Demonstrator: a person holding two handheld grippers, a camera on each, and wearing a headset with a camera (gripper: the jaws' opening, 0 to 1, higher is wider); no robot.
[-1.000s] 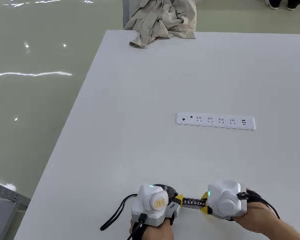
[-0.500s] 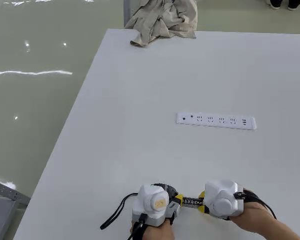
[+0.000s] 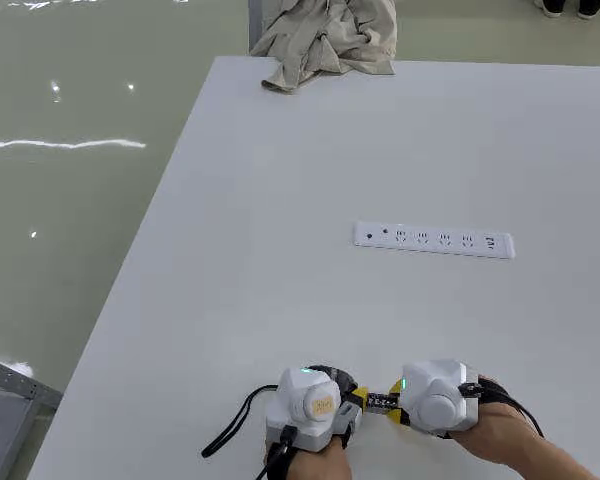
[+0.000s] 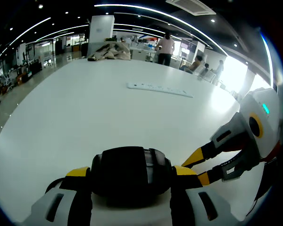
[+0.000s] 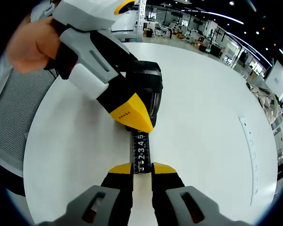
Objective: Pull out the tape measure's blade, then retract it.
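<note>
Here the left gripper (image 4: pixel 131 173) is clamping the tape measure (image 5: pixel 144 82) as an anchor, while the right gripper (image 5: pixel 141 168), just beside it, is pinching the blade (image 5: pixel 140 148).

We note a white power strip (image 3: pixel 434 240) lying flat on the white worktop (image 3: pixel 280 250); crumpled beige cloth (image 3: pixel 325 40) rests at its far edge.
</note>
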